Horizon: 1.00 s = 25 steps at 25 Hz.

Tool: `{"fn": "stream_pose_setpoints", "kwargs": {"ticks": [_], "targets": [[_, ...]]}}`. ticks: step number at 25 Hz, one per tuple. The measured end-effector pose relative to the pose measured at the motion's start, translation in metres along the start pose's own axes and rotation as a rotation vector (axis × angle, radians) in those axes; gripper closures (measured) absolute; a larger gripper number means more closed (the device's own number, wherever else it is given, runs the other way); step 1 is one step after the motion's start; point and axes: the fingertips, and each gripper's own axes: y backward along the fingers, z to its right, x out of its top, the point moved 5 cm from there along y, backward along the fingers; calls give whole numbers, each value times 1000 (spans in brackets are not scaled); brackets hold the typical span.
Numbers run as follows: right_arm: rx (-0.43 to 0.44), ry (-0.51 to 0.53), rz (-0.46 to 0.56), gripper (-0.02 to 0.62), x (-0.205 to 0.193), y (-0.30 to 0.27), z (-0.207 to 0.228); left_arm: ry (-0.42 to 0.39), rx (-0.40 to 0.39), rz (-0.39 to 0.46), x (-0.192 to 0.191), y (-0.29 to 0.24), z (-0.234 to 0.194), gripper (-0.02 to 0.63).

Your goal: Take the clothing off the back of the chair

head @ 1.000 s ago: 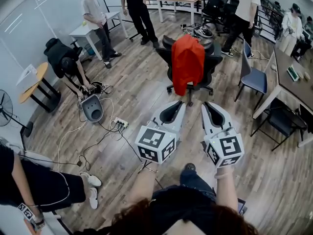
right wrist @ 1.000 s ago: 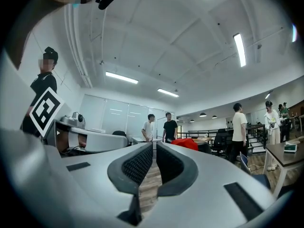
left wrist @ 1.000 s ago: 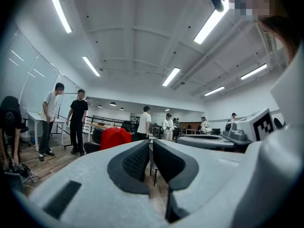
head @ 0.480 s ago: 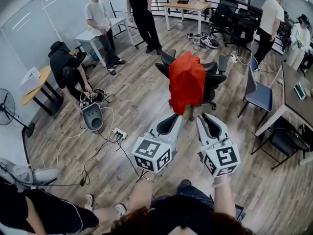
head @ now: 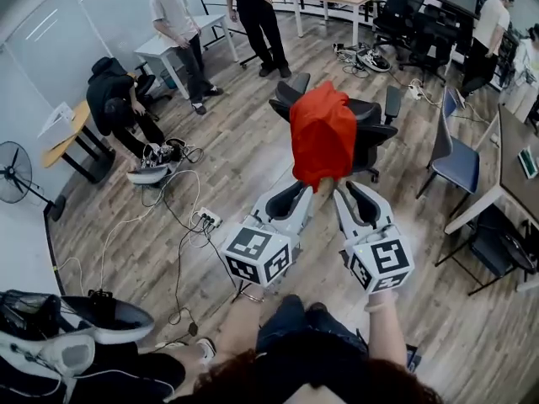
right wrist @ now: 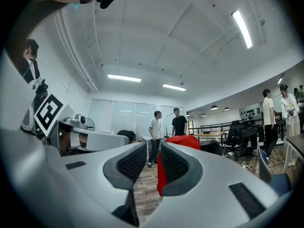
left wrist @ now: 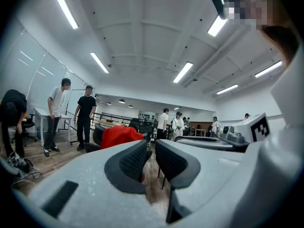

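Clothing [head: 322,133], red, draped over the back of the black office chair [head: 368,123] in the middle of the wooden floor

At far left a standing fan [head: 15,175] and a round wooden desk [head: 63,129]; beside them a person in black [head: 118,112] bent over cables; a power strip [head: 206,219] on the floor nearer the middle. The left tool [head: 305,190] is held level toward the chair, its jaws a narrow gap apart, having just been opening, with nothing between them; in its own view the left tool [left wrist: 151,151] has the clothing [left wrist: 118,134] ahead and to the left of its tips, apart from them. The right tool [head: 349,190] is just beside it, jaws wider apart, also just been opening, and empty; past this tool's [right wrist: 153,158] right jaw the clothing [right wrist: 183,139] hangs. At far right a blue chair [head: 459,162] stands by a long desk [head: 514,141].
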Motion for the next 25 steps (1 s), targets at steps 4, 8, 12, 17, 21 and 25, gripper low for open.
{"fn": "stream_pose_setpoints", "kwargs": {"ticks": [4,8,12,17,21,25], "targets": [[-8,-15,5,500,-1,-11,12,-4,14,-11,1,-7,-10,545],[-6,-23,-2,491,-2,-29,23,13,23,-19,0,-19,-31,536],[-8,-29,-14,481,-8,-43,34,29,19,-25,-4,-34,-50,508],[-36,-53,-29,458,-17,-67,53,59,-7,-35,-8,-61,-79,474],[-45,-58,-48,421,-24,-88,64,93,-32,-38,-10,-80,-104,449],[-66,-78,-80,376,-33,-111,77,128,-59,-55,-10,-101,-133,410]]}}
